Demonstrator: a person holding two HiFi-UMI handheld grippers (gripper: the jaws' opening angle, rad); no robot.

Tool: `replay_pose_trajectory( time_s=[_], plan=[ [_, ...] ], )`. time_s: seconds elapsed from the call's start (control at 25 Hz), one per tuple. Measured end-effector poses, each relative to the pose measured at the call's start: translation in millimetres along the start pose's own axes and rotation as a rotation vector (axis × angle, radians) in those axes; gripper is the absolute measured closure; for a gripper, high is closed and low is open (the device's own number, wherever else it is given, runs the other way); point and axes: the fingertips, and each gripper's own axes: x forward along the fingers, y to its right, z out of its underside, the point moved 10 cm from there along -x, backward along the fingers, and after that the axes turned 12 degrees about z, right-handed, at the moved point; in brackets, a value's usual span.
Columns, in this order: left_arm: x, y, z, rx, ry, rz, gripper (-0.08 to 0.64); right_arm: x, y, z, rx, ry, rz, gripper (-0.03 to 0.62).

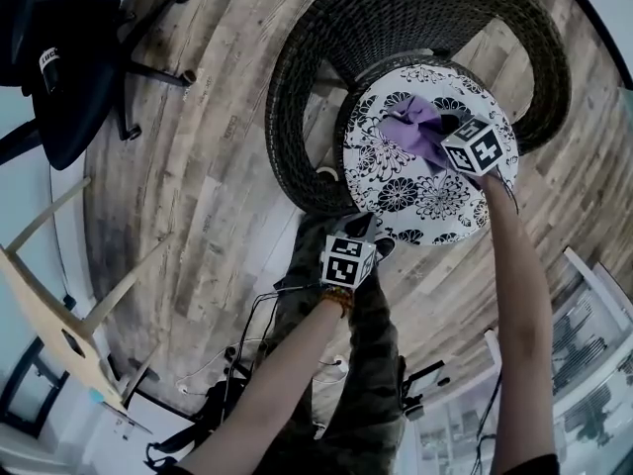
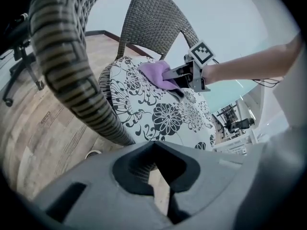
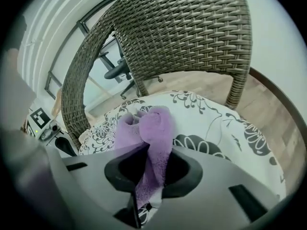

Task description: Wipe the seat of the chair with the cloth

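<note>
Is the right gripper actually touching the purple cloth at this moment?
Touching. In the right gripper view, the right gripper is shut on the purple cloth, which runs between its jaws and bunches out ahead of them.

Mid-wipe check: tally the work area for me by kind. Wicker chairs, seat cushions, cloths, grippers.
wicker chair: 1
floral seat cushion: 1
purple cloth: 1, pinched in the claw of the right gripper
grippers: 2, the right gripper and the left gripper, whose claw is shut and empty
Total: 5
</note>
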Motion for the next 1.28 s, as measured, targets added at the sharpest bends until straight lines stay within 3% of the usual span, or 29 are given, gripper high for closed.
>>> replay_pose_trajectory(
  time_s=[0.2, 0.52, 0.64, 0.72, 0.84, 0.96, 1.08, 1.16, 1.28],
  plan=[
    [0, 1, 0, 0.002, 0.001, 0.003, 0.545, -12, 32, 0, 0.042, 0.006, 0.117, 0.517],
    [2, 1, 0, 0.026, -0.022, 0.012, 0.545, -39, 87, 1, 0.14, -0.012, 0.43, 0.523],
    [2, 0, 0, 0.035, -0.028, 0.017, 0.545, -56, 95, -4, 0.254, 0.074, 0.526, 0.534],
    [2, 0, 0, 0.041, -0.041, 0.022, 0.545, -70, 83, -17, 0.266, 0.229, 0.43, 0.538],
    [2, -1, -2, 0.051, -0.05, 0.03, 0.545, -82, 37, -43, 0.119, 0.38, 0.111, 0.54],
    [1, -3, 0, 0.053, -0.051, 0.03, 0.545, -71, -30, -57, -0.014, 0.367, -0.26, 0.54],
    [2, -2, 0, 0.049, -0.062, 0.032, 0.545, -43, -96, -52, -0.16, 0.221, -0.547, 0.54],
    [2, -2, 0, 0.052, -0.063, 0.033, 0.545, -17, -129, -43, -0.238, 0.12, -0.624, 0.54],
    [0, -2, 0, 0.052, -0.065, 0.035, 0.545, 17, -150, -34, -0.355, 0.008, -0.591, 0.54]
  ],
)
